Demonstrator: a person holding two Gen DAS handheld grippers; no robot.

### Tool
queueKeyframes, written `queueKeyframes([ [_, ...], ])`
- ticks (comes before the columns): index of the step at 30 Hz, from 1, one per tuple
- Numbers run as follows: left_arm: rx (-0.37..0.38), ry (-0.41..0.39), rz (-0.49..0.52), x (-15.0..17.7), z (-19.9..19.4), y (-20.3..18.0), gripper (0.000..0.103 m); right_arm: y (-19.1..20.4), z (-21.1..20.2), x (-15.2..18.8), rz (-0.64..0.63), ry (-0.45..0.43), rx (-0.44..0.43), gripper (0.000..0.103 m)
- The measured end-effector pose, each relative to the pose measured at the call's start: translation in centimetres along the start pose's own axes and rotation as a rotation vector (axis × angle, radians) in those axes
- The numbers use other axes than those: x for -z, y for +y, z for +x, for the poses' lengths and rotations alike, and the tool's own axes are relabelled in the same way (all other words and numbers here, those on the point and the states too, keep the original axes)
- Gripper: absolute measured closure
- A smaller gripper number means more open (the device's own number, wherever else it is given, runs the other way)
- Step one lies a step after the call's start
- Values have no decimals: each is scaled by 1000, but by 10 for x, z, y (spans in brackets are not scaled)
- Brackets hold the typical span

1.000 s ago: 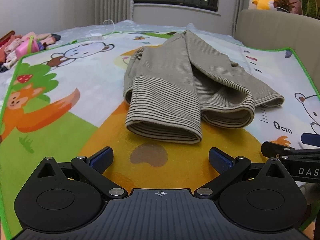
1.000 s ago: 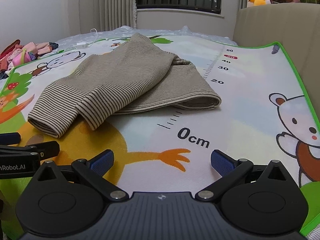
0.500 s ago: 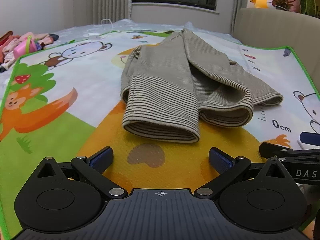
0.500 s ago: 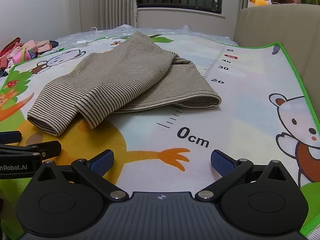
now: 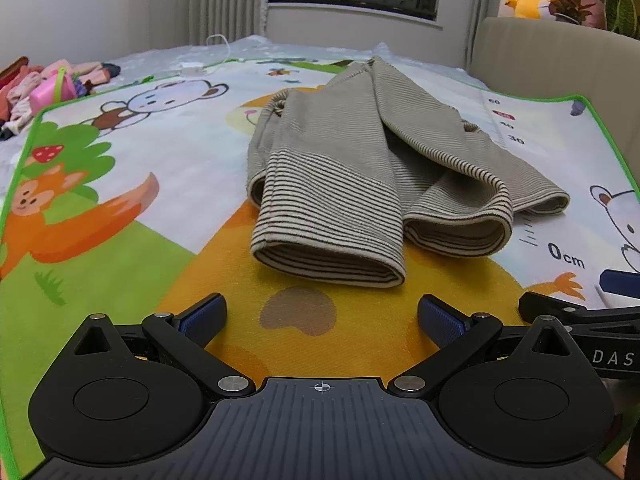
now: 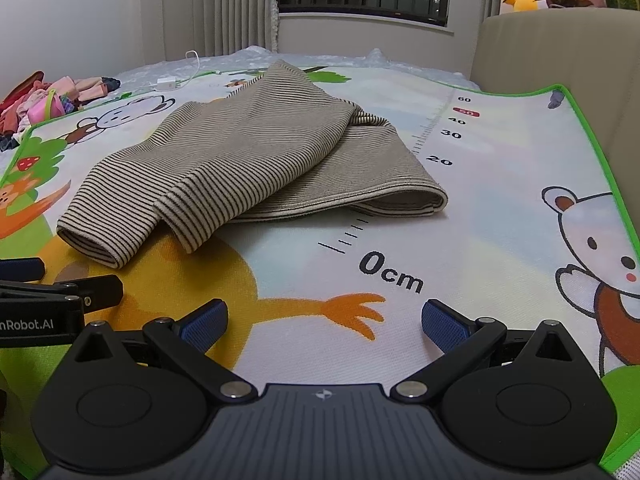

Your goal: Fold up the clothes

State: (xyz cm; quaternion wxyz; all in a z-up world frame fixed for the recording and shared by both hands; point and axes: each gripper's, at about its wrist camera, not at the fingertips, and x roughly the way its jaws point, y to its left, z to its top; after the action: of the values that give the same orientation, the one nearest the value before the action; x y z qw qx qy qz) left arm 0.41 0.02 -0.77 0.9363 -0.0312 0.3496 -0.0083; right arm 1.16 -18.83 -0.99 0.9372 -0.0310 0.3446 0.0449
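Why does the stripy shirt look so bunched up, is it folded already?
Partly folded. The shirt lies doubled on the mat, both sleeves laid across it, edges uneven.

The striped garment (image 5: 352, 184) is soft ribbed knit cloth; the play mat (image 5: 120, 248), at its nine o'clock, is matt woven fabric.

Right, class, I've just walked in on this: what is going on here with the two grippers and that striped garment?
A person holds a gripper in each hand over a cartoon play mat. Both the left gripper and the right gripper are open and empty. A striped garment lies partly folded on the mat, just ahead of the left gripper. Neither gripper touches it.
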Motion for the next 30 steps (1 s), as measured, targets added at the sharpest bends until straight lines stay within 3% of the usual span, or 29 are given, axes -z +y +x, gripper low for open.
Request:
queueKeyframes([
  [30, -3, 3, 1, 1, 0, 1, 0, 3, 0, 0, -12, 4, 3, 0],
])
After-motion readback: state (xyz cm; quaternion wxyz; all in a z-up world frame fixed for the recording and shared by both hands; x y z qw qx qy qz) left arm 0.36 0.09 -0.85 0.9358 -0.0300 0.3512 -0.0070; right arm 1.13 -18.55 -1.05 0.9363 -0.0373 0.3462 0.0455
